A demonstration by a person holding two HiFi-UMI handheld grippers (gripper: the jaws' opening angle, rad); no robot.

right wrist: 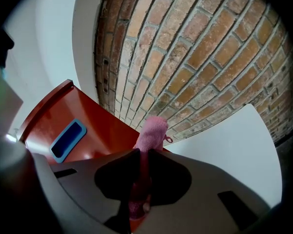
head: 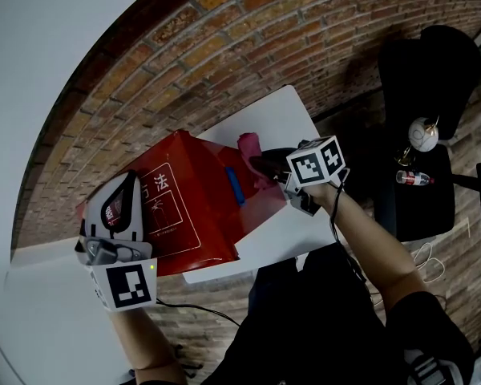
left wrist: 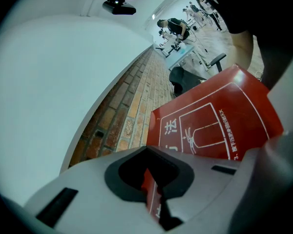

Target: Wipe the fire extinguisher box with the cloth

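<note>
A red fire extinguisher box point(head: 184, 207) with white print stands on a white table point(head: 289, 111) against a brick wall. My left gripper point(head: 122, 195) is at the box's left end, shut on a thin red edge of the box point(left wrist: 219, 126); in the left gripper view that edge runs between the closed jaws point(left wrist: 154, 199). At the box's right side, just beside its blue handle recess point(head: 235, 187), my right gripper point(head: 264, 165) is shut on a pink cloth point(head: 248, 144). In the right gripper view the cloth point(right wrist: 151, 133) sticks up out of the jaws point(right wrist: 139, 199) next to the red side panel point(right wrist: 88, 126).
The brick wall point(head: 224, 46) runs right behind the table. A black office chair point(head: 429, 79) stands to the right, with a white round object point(head: 422, 133) and a small bottle point(head: 414, 178) on its seat. White cables point(head: 433, 263) lie on the floor.
</note>
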